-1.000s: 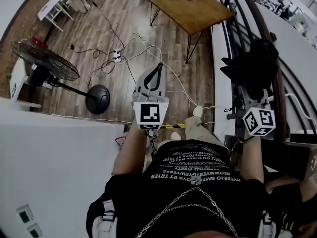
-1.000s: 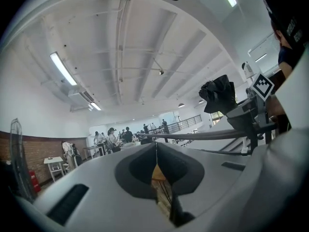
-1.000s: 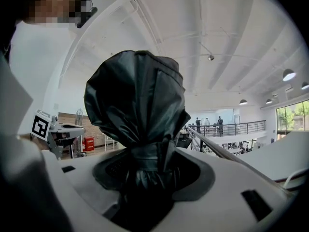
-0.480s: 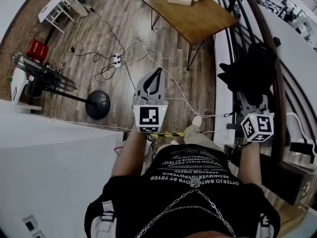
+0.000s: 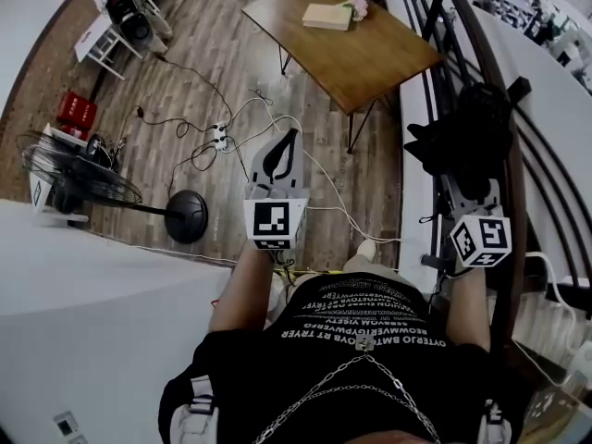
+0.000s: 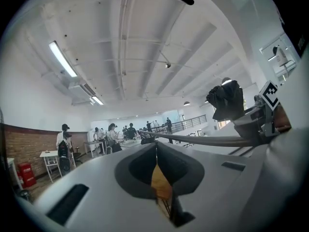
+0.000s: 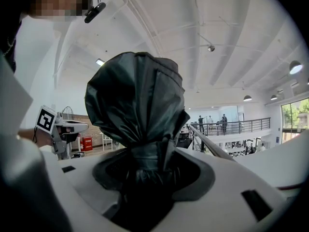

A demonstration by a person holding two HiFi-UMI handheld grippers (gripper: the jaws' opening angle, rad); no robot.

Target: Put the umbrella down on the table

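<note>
right gripper [image 5: 474, 185]: clamped on black umbrella [image 5: 470, 123] | left gripper [image 5: 290, 141]: jaws together (empty) | wooden table [image 5: 388, 49]: ahead

The umbrella [image 7: 137, 95] I carry is glossy black; the table [image 5: 370, 54] is warm brown wood; my left gripper [image 5: 291, 139] and right gripper [image 7: 145, 166] are pale grey, with black-and-white square markers.

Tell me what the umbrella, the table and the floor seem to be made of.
Umbrella: thin black fabric, probably nylon or polyester; it shows a slight sheen and bunched creases.
Table: smooth, matte brown top; looks like wood or wood veneer.
Floor: grey-brown planks with visible seams; real wood or laminate, I cannot tell.
</note>
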